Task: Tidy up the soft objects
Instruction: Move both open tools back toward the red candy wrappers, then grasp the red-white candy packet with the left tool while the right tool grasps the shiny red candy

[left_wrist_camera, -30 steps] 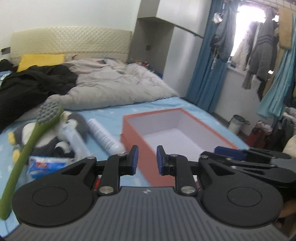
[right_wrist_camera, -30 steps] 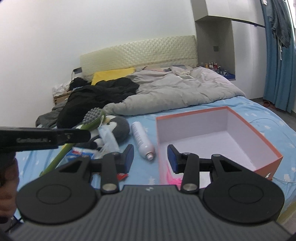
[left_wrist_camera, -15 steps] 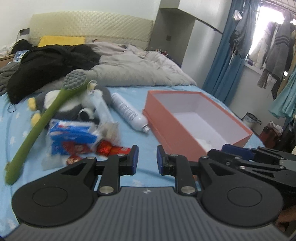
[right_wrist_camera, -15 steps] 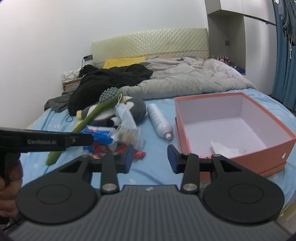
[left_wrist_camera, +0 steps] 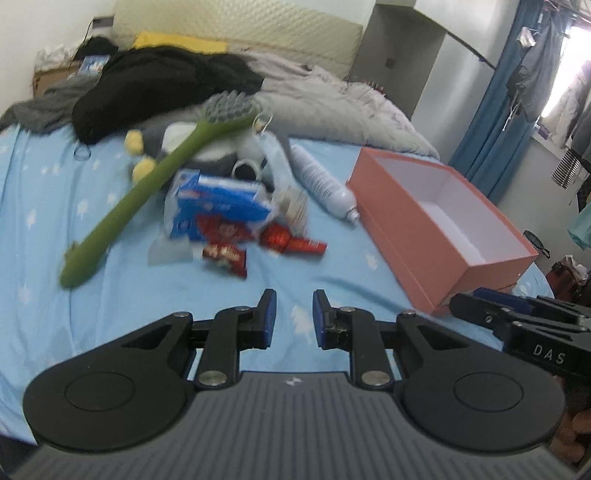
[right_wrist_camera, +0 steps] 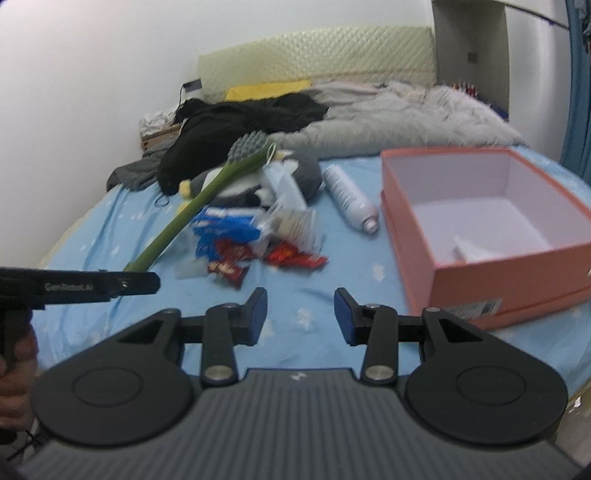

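Both grippers have tilted down toward the bed since 1.0 s ago, so the pile of clutter now sits higher and fuller in each view. Nearest the lens, the left gripper (left_wrist_camera: pixel 290 317) hovers over bare light-blue star-print bedsheet (left_wrist_camera: pixel 110 295) with its jaws parted by a narrow gap and nothing between them. The right gripper (right_wrist_camera: pixel 300 315) hangs over the same sheet, jaws spread wider and empty.

Past the fingertips, at frame centre, lie red snack wrappers (left_wrist_camera: pixel 225 254) touching a blue and white plastic packet (left_wrist_camera: pixel 218 201). A long green brush with a grey bristle head (left_wrist_camera: pixel 147 184) slants from lower left up across the pile. Right of the pile a white cylindrical spray bottle (left_wrist_camera: pixel 321 181) lies on its side, its nozzle near the open salmon-pink cardboard box (left_wrist_camera: pixel 402 236), which fills the right of both views; a small white scrap (right_wrist_camera: pixel 469 251) rests on its floor.

Behind the pile lies the grey, white and yellow plush penguin toy (right_wrist_camera: pixel 299 173), partly covered by the brush head. Farther back, a heap of black clothing (left_wrist_camera: pixel 159 81) and a rumpled grey duvet (left_wrist_camera: pixel 332 110) reach the quilted cream headboard (left_wrist_camera: pixel 236 26).
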The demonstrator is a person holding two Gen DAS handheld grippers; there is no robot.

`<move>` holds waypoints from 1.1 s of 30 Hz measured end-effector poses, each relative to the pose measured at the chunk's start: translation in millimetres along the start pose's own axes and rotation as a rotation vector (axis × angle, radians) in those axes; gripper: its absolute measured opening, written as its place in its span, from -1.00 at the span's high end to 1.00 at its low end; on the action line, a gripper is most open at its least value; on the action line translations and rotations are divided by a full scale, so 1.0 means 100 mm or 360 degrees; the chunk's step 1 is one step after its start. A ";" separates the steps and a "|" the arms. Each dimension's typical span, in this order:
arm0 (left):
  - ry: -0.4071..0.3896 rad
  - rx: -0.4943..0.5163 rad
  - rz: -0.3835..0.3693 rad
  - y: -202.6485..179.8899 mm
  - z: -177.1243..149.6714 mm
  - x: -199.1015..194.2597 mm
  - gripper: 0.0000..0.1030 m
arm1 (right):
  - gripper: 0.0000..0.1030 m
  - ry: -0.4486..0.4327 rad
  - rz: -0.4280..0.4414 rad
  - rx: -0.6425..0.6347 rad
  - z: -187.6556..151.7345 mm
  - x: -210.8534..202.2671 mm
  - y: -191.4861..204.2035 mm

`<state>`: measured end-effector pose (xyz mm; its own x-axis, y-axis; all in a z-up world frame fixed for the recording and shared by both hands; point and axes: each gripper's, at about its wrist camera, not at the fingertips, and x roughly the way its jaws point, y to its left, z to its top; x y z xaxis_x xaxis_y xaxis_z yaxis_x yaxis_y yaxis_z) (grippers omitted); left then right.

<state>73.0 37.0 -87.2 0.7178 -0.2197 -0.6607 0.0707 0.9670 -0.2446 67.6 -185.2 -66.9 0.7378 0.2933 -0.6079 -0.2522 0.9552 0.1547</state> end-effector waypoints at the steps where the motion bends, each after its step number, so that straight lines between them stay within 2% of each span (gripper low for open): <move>1: 0.0011 -0.0008 0.0005 0.02 -0.03 0.01 0.52 | 0.16 0.0017 0.0007 0.0000 -0.03 0.02 0.02; 12: 0.0060 -0.0087 0.0082 0.36 -0.09 0.23 0.52 | 0.16 0.0164 0.0070 -0.0066 -0.13 0.45 0.22; 13: 0.0067 -0.0091 0.0091 0.39 -0.09 0.26 0.50 | 0.16 0.0178 0.0075 -0.0068 -0.13 0.49 0.23; 16: 0.0090 -0.0105 0.0116 0.48 -0.08 0.38 0.23 | 0.16 0.0209 0.0083 -0.0072 -0.14 0.62 0.24; 19: 0.0106 -0.0117 0.0135 0.54 -0.07 0.48 0.15 | 0.16 0.0235 0.0094 -0.0072 -0.12 0.75 0.25; 29: 0.0144 -0.0157 0.0202 0.78 0.02 0.87 0.12 | 0.16 0.0313 0.0157 -0.0104 -0.08 1.18 0.29; 33: 0.0180 -0.0181 0.0228 0.90 0.04 1.02 0.11 | -0.08 0.0342 0.0179 -0.0104 -0.05 1.37 0.30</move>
<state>155.7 102.0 -174.2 0.6321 -0.1003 -0.7684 -0.1097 0.9700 -0.2168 158.1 -116.8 -149.3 0.5545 0.3756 -0.7426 -0.3702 0.9105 0.1841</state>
